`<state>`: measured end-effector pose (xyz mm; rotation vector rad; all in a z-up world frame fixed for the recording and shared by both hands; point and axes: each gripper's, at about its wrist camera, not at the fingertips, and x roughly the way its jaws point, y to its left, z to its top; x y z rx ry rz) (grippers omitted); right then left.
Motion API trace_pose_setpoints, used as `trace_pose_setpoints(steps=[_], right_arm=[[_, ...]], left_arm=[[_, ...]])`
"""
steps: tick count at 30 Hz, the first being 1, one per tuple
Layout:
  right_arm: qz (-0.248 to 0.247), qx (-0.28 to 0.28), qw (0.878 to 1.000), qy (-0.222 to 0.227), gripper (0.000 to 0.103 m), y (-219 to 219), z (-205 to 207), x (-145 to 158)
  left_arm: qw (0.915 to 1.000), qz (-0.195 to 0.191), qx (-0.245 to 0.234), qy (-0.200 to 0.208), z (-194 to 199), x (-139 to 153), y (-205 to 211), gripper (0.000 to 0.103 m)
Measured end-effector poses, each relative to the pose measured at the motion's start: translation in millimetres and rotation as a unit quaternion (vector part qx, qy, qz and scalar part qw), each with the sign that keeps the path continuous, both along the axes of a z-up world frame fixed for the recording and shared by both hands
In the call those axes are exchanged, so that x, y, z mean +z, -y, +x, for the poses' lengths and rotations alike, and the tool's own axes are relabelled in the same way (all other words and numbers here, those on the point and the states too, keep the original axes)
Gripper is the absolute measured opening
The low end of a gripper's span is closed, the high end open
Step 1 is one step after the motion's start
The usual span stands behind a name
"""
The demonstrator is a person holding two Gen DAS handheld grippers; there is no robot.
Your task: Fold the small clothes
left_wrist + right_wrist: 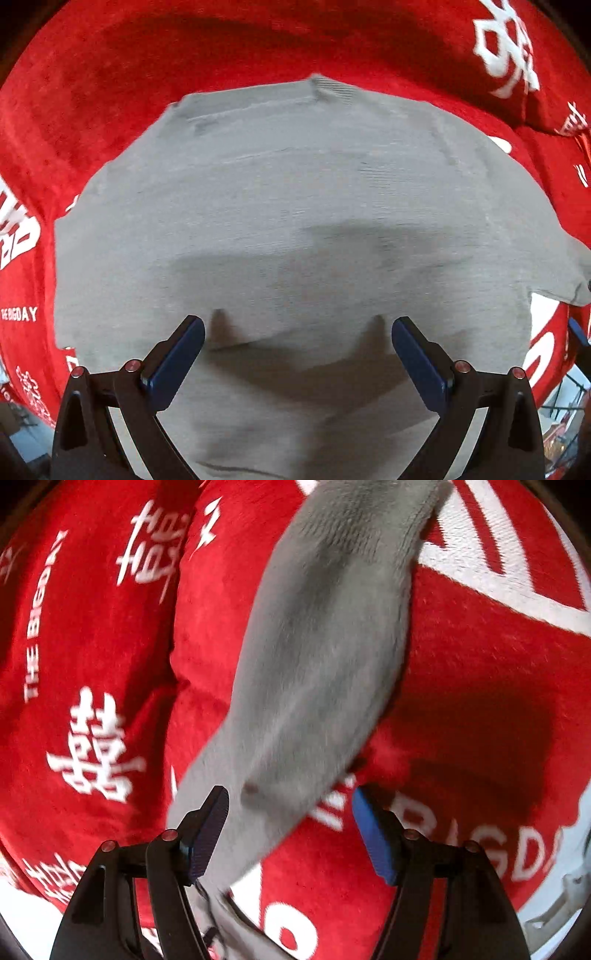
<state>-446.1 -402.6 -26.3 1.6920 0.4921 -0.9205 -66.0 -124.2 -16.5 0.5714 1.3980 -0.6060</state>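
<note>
A small grey knitted garment (pixel 295 192) lies spread flat on a red plush blanket (pixel 221 44) with white lettering. My left gripper (pixel 297 322) hovers straight over the garment's near part, jaws wide open and nothing between them; its shadow falls on the cloth. In the right wrist view a long grey part of the garment (pixel 321 646), perhaps a sleeve, runs diagonally from the top down between the fingers. My right gripper (pixel 290 793) stands open around that strip. The strip passes close by the left finger (pixel 207 834), and the pads do not press on it.
The red blanket (pixel 461 701) has a deep crease (pixel 173 627) at the left. Its edge shows at the lower right over a white surface (pixel 554 897). A dark wire rack (pixel 569 406) stands beyond the blanket's edge at the lower right of the left wrist view.
</note>
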Motion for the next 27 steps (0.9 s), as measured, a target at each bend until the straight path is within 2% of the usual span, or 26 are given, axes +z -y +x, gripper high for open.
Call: trace_pose_setpoints(steps=[6,11,12,13,14,15,18,23,27], right_arm=[[0.004,-0.045,0.998,0.053,0.073,14.0,-5.2,-5.5],[0.015,-0.065,0.994,0.091,0.073,13.0,-1.1,-5.5],[0.023,-0.062,0.994,0.087,0.064,12.9,0.6,-6.4],[0.029,-0.056,0.995,0.077,0.051,12.8,2.5,-6.6],[0.036,-0.046,0.996,0.060,0.019,13.5,6.0,-7.7],[0.040,-0.043,0.997,0.055,0.010,13.2,7.6,-8.7],[0.018,-0.040,0.997,0.059,0.009,15.1,14.9,-1.6],[-0.056,0.056,0.995,0.063,0.009,23.0,58.6,39.8],[-0.119,0.168,0.976,0.064,0.009,19.0,127.0,80.4]], left_arm=[[0.9997,-0.007,-0.023,0.005,-23.0,2.2,19.5,0.102],[0.9998,-0.009,-0.016,0.004,-29.6,0.8,21.5,0.102],[0.9998,-0.009,-0.016,0.005,-18.1,-0.9,21.2,0.102],[0.9998,-0.009,-0.014,0.007,-17.5,-0.6,20.4,0.102],[0.9998,-0.009,-0.014,0.009,-17.4,0.0,19.8,0.102],[0.9998,-0.009,-0.013,0.013,-17.0,1.2,18.9,0.102],[0.9997,-0.012,-0.004,0.021,-14.6,3.4,21.9,0.102],[0.9996,-0.022,0.014,0.014,-0.5,7.9,11.6,0.102],[0.9992,-0.026,0.023,0.022,11.1,14.4,2.8,0.102]])
